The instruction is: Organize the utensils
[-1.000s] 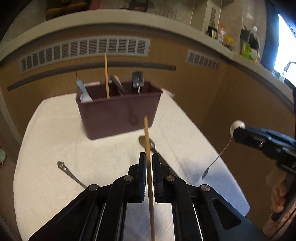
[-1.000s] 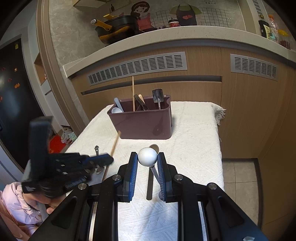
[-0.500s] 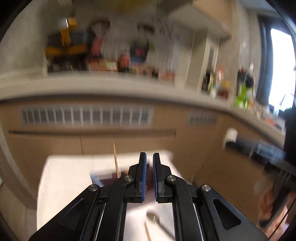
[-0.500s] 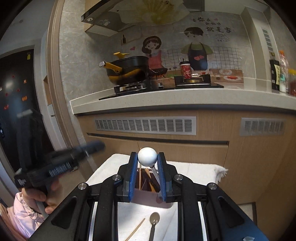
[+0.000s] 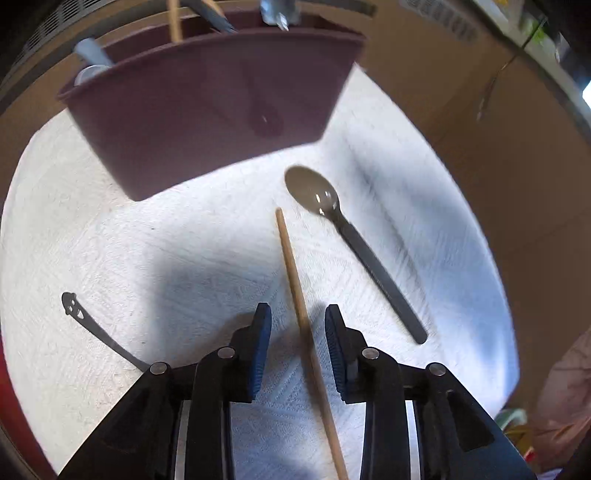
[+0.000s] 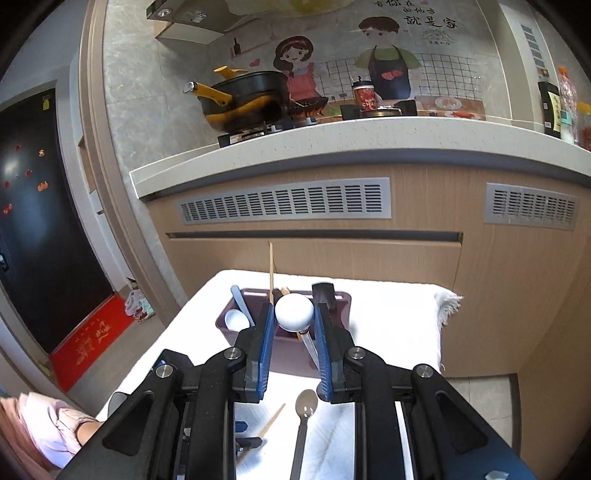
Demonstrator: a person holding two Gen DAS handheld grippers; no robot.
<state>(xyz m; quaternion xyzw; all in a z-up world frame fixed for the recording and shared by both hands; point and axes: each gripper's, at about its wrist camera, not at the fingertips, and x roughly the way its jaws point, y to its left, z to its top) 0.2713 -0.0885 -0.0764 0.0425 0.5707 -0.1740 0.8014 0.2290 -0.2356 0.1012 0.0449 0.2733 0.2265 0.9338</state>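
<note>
The left gripper (image 5: 297, 321) now points steeply down at the white cloth (image 5: 184, 258); a second ago it clamped the wooden chopstick (image 5: 295, 280) upright in front of the maroon caddy (image 5: 207, 107). Its jaws are opening, and the chopstick lies between the blue pads (image 5: 260, 343) with a gap on each side, its tip aimed at the caddy. The right gripper (image 6: 293, 321) has risen since the earlier frame, so the stove counter fills its view, and it stays pressed on the white ball end (image 6: 294, 312) of a thin metal utensil, held just in front of the caddy (image 6: 343, 306).

Right of the chopstick, the black-handled spoon (image 5: 347, 236) lies with its bowl near the caddy's front wall (apart from the stick). Well to the caddy's near left lies a dark handle with cut-outs (image 5: 79, 314). Bare cloth stays open between that handle and the chopstick; the cloth's right edge drops off beside the spoon.

The caddy is glossy, with slanted walls, already holding a pale spoon (image 5: 90, 64), another chopstick (image 5: 173, 18) and dark tools.
</note>
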